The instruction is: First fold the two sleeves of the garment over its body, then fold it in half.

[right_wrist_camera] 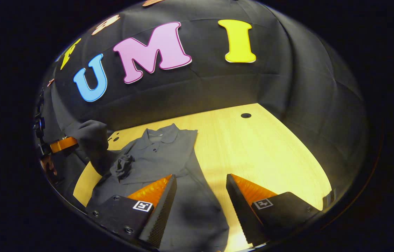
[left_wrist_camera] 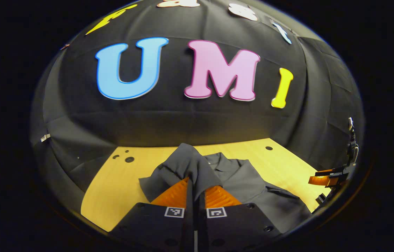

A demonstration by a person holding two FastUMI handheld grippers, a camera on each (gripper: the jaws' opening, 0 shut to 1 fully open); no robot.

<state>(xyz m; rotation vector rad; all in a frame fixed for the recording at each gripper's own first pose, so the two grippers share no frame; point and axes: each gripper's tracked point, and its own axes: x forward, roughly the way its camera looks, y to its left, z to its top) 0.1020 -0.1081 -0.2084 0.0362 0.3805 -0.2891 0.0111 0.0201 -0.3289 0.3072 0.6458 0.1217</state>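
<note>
Two grippers work over a grey garment (right_wrist_camera: 162, 154) spread collar-away on the wooden table (right_wrist_camera: 259, 147). The left gripper (left_wrist_camera: 195, 182) is clamped on a sleeve (left_wrist_camera: 183, 164), both fingers pressed together around the cloth, which rises in a peak above the table just ahead of them. The right gripper (right_wrist_camera: 200, 182) hangs with its fingers spread wide over the garment's lower right part, the fabric lying flat between and beneath them.

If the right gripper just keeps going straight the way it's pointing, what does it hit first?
Most likely the shirt: the open right gripper points over its near edge, with the wooden table alongside. Depth is hard to judge here.
</note>
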